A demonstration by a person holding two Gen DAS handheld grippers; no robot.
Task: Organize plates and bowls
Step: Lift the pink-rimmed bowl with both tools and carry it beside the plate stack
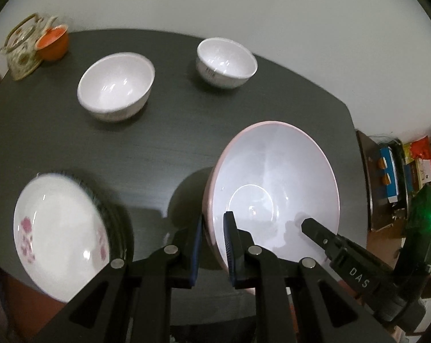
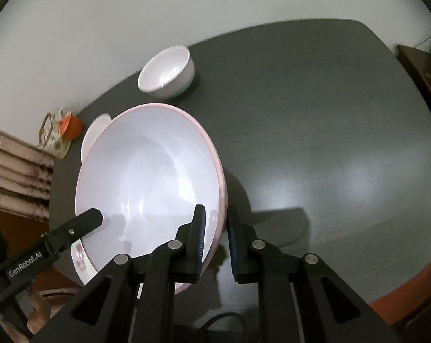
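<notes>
We hold one large, glossy pink-rimmed bowl (image 1: 272, 183) above the dark matte bench (image 1: 164, 148), left gripper (image 1: 214, 223) and right gripper (image 2: 216, 217) each clamped on its rim. Two small round white bowls (image 1: 116, 85) (image 1: 226, 61) and one flowered plate (image 1: 58, 228) sit there.

- "DAS" in white on the right gripper (image 1: 307, 224) finger, right of the left gripper (image 1: 214, 223).
- "GenRobot.AI" in white on the left gripper's finger, seen from the right wrist.
</notes>
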